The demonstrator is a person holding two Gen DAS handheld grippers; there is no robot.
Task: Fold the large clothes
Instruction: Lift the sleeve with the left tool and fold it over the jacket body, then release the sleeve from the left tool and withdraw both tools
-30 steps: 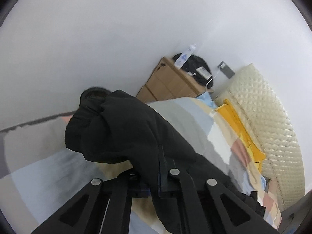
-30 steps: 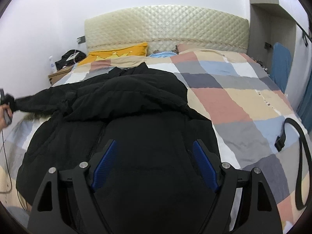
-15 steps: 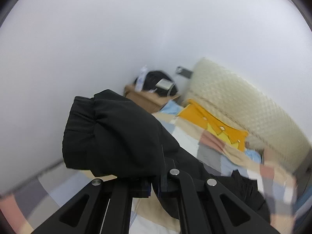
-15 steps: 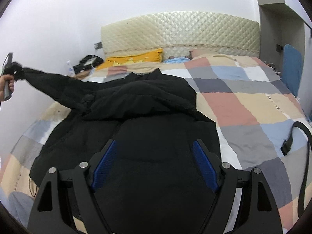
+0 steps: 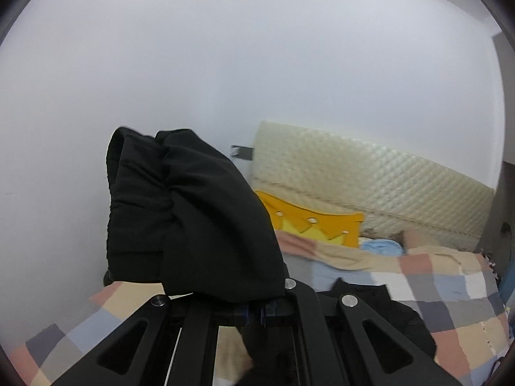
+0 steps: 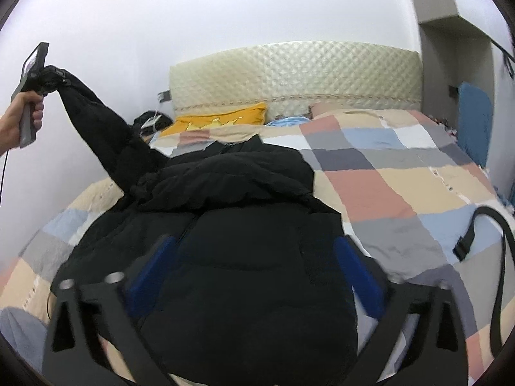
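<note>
Black coat (image 6: 244, 225) lies spread on the bed (image 6: 402, 177), its body over the left half and near edge, collar toward the headboard (image 6: 296, 70), where a yellow pillow (image 6: 222, 119) sits in the left corner. Big change from a second ago: the coat's sleeve (image 6: 96, 122), which lay low along the bed's left edge, is now pulled up and out into the air past that edge, stretched taut from the shoulder. Likely means the sleeve fold is under way, with the sleeve next to swing over onto the coat body. Left gripper (image 5: 254, 312) has its jaws clenched on the sleeve cuff, which bunches up in front of its camera; in the right wrist view the person's left hand (image 6: 19, 122) holds that gripper high above the left edge, tipped up, arm extended. Right gripper (image 6: 254, 273) hangs low over the coat's lower body at the near edge, angled down; its jaws are opening, blue pads (image 6: 357, 276) blurred and wider than before, with coat fabric under them but nothing clamped.
</note>
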